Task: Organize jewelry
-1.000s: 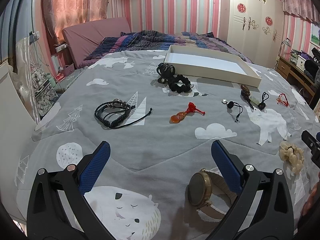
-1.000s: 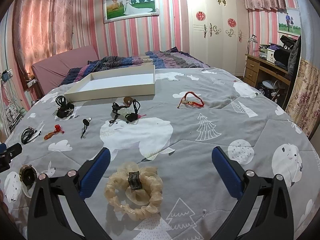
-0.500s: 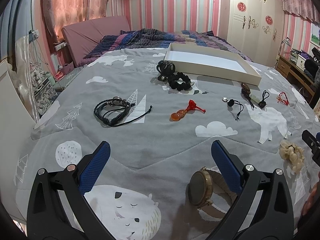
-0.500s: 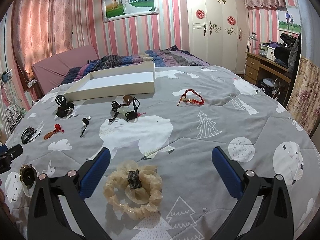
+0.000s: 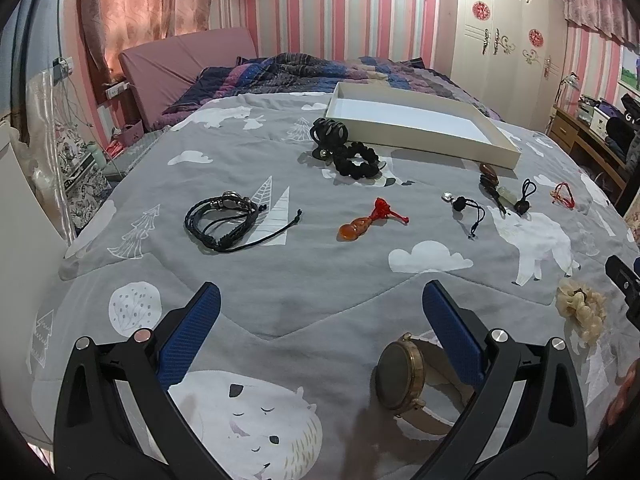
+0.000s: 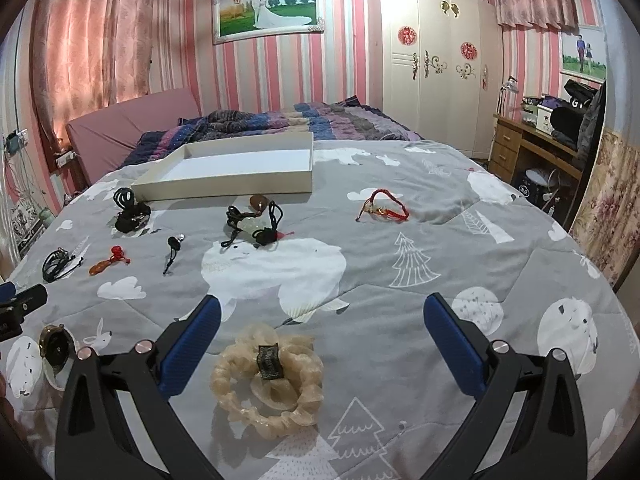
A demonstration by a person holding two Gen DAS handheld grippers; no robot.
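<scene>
Jewelry lies scattered on a grey bedspread. A shallow white tray [image 5: 420, 126] sits at the far side, also in the right wrist view [image 6: 224, 178]. My left gripper [image 5: 320, 312] is open and empty; a gold watch [image 5: 400, 372] lies just inside its right finger. My right gripper [image 6: 320, 320] is open and empty above a cream scrunchie [image 6: 268, 376]. Further off lie a black cord bracelet [image 5: 222, 216], an orange pendant [image 5: 360, 224], black scrunchies [image 5: 352, 158], a dark cord pendant [image 6: 256, 222] and a red bracelet [image 6: 384, 210].
A folded blanket [image 6: 280, 120] lies behind the tray against a pink headboard [image 5: 184, 68]. A white wardrobe [image 6: 436, 68] and a wooden desk [image 6: 536, 148] stand to the right. The bed's left edge drops toward bags [image 5: 76, 168] on the floor.
Both grippers have shifted only slightly; the views drift a little, and nothing on the bed has moved.
</scene>
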